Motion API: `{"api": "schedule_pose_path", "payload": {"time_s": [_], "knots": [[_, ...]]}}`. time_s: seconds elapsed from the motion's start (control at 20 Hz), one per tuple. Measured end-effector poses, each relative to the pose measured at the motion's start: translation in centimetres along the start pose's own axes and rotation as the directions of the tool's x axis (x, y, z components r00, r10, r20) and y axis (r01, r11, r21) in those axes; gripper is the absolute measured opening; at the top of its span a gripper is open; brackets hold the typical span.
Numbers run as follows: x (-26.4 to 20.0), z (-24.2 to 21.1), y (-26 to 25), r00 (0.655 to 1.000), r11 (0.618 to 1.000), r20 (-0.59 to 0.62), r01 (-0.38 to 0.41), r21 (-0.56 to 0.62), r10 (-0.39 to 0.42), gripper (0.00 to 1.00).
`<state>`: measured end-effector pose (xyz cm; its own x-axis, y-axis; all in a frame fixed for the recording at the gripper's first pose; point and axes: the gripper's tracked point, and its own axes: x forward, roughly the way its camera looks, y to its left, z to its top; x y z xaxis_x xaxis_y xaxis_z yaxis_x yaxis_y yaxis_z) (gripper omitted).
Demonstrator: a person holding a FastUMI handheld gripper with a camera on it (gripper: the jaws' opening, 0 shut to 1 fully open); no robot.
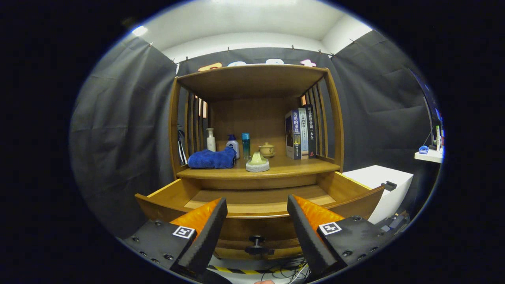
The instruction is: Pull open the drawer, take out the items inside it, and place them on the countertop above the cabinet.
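Note:
The wooden drawer (355,201) of the cabinet is pulled out toward me, and its visible bottom is bare wood. A dark knob (257,240) sits on the drawer front, low between my fingers. My gripper (257,205) is open, held just in front of the drawer's front edge with nothing between the fingers. On the countertop (300,167) above the drawer lie a folded blue towel (212,159) and a pale green piece on a round white base (257,162).
At the back of the countertop stand a white pump bottle (210,140), a second white bottle (233,145), a teal bottle (245,145), a small lidded cup (267,150) and several books (300,133). A white box (384,183) stands right of the cabinet. Cables (284,272) lie on the floor below.

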<state>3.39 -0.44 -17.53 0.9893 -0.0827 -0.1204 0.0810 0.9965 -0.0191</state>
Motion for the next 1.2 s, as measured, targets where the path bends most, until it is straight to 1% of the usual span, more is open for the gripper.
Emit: {"api": "schedule_pose_path", "payload": {"time_s": [0.15,0.3,0.4,0.7,0.75,0.9,1.0,1.2], "knots": [[-0.3,-2.5,1.1,1.0,1.0,-0.02,-0.019,-0.008,0.019,0.98],[-0.1,-3.6,1.0,1.0,1.0,-0.021,-0.008,0.01,0.008,0.98],[0.4,-4.8,0.5,0.999,1.0,-0.043,0.007,-0.002,-0.007,0.98],[1.6,-7.3,-0.3,0.996,0.999,-0.084,0.038,0.025,-0.036,0.98],[1.1,-7.5,-0.4,0.996,0.999,-0.081,0.043,0.032,-0.04,0.98],[2.3,-7.0,-0.7,0.997,0.999,-0.062,0.045,0.019,-0.044,0.98],[2.5,-7.1,-0.6,0.996,0.999,-0.079,0.038,0.034,-0.035,0.98],[4.9,-6.8,-1.2,0.993,0.996,-0.119,0.029,0.079,-0.02,0.98]]}}
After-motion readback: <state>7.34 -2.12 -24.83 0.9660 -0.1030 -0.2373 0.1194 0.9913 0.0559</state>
